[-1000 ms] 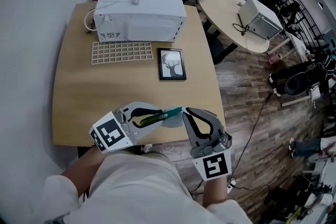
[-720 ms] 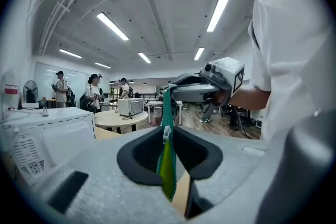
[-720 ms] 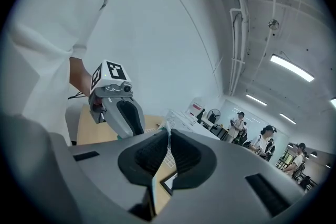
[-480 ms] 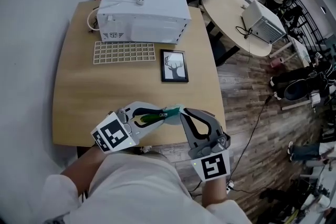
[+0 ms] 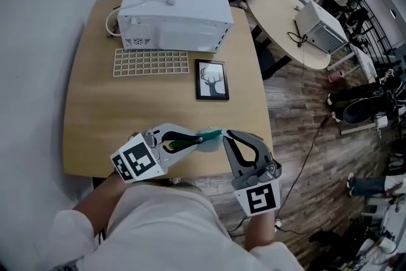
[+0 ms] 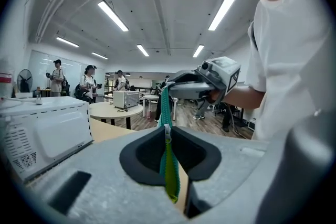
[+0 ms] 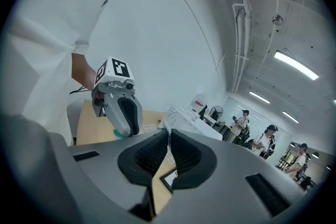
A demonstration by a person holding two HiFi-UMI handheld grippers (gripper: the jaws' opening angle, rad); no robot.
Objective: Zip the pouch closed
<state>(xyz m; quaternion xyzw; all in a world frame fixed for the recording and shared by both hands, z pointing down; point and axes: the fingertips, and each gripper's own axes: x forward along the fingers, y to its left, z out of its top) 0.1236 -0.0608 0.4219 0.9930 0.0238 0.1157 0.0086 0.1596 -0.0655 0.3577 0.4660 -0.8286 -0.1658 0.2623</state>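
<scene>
The pouch [image 5: 210, 134] is held in the air above the near edge of a wooden table [image 5: 108, 111], stretched between both grippers. The jaws of the left gripper [image 5: 195, 139] are being closed on its zipper end, and the right gripper [image 5: 225, 135] is clamped on the other end. A microwave [image 5: 174, 6], a grid tray [image 5: 151, 63] and a framed picture [image 5: 212, 80] are set farther back. A plank floor [image 5: 304, 111] is seen beside the table.

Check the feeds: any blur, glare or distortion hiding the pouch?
Head view: sharp, evenly lit, pouch small. Left gripper view: fisheye, dark corners, pouch crisp up close. Right gripper view: fisheye, pouch barely visible.
</scene>
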